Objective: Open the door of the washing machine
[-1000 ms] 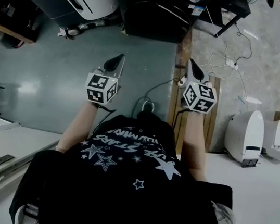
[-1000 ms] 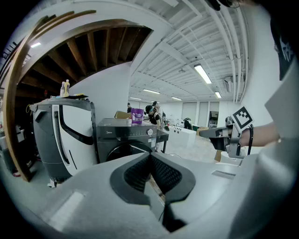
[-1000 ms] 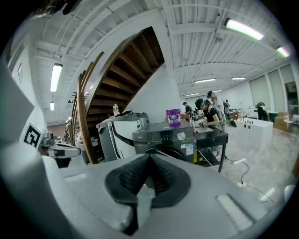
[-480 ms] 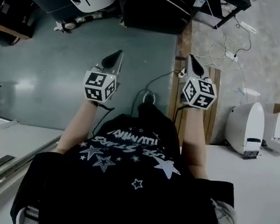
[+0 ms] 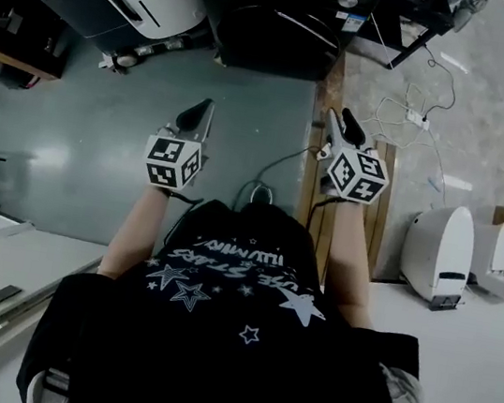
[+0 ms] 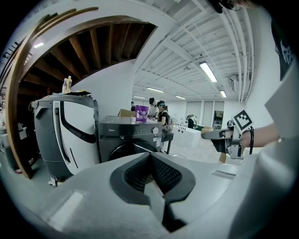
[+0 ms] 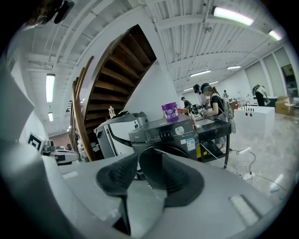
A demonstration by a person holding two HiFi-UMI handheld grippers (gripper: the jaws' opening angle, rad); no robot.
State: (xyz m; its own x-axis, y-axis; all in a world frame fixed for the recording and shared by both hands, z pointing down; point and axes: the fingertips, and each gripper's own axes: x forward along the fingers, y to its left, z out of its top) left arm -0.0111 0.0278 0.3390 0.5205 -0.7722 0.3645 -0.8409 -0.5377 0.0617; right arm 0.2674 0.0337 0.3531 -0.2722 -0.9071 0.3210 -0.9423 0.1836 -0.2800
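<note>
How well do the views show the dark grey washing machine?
Head view: dim, dark grey front-loading washing machine nearly black. Left gripper view: fisheye-bent, corners vignetted, machine small. Right gripper view: equally curved, ceiling strip light glaring, round door clear.

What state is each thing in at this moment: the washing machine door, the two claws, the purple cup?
washing machine door: closed.
left claw: shut, nothing in it.
right claw: open, has just been opening, nothing in it.
purple cup: upright on top of the washing machine.
</note>
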